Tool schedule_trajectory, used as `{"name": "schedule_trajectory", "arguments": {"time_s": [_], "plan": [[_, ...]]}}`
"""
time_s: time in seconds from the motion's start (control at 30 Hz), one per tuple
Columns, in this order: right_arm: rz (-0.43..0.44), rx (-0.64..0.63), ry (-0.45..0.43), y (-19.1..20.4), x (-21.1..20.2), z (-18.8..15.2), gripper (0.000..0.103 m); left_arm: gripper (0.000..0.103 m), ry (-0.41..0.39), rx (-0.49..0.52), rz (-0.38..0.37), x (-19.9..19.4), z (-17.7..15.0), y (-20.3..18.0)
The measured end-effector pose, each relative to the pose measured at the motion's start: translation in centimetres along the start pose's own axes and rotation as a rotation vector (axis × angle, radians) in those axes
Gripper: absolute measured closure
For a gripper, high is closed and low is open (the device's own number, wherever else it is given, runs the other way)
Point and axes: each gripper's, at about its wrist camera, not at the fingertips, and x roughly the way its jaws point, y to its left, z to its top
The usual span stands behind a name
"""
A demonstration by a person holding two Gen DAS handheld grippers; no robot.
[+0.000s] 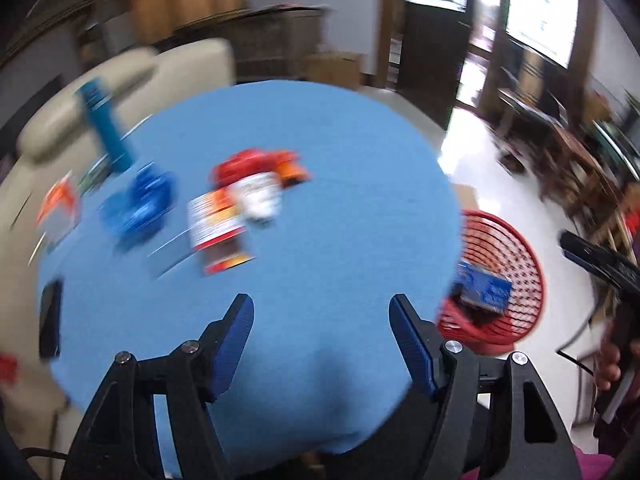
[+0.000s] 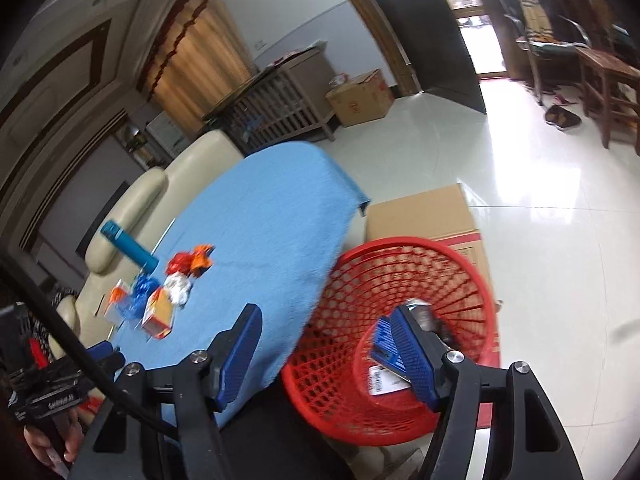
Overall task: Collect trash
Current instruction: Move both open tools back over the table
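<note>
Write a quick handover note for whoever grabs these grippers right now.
Left gripper: open, empty, over the table.
Right gripper: open, empty, above the bin.
Done: a blue packet lies in the bin, on the floor beside the table.
Left: wrappers on the table's far side: red, orange, blue, white, plus an orange carton and another small box. Teal bottle probably stays.

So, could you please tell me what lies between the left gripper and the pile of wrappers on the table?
Only bare blue tablecloth lies between the open left gripper and the wrappers, as the left wrist view shows.
</note>
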Motion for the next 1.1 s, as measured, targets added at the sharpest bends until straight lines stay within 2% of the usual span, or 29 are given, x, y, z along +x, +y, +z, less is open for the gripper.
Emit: {"name": "schedule_trajectory", "arguments": {"time_s": [0.17,0.27,0.47,0.67,0.9,1.0,1.1], "plan": [[0.023,-0.090,0.049,4.0,1.2,-0.8,0.033,0.032,-0.019,-0.123,0.126,-1.3,-3.9,7.1],[0.037,-0.147,0.089,6.7,2.3,-1.2,0.032,0.032,-0.005,-0.177,0.165,-1.2,-5.9,10.1],[0.078,-0.286,0.172,13.8,5.9,-1.5,0.033,0.032,-0.001,-0.275,0.198,-1.6,-8.0,14.4],[0.106,-0.461,0.281,22.2,12.0,-2.6,0.033,0.027,0.015,-0.327,0.202,-0.3,-8.7,17.4],[0.140,-0.544,0.391,29.9,18.9,-4.8,0.032,0.027,0.078,-0.381,0.210,1.7,-10.1,20.4],[0.088,-0.597,0.405,32.4,21.4,-5.6,0.033,0.027,0.068,-0.384,0.218,1.3,-9.8,21.4],[0.039,-0.584,0.409,33.5,23.8,-5.8,0.033,0.027,0.042,-0.356,0.220,0.9,-8.4,22.0]]}}
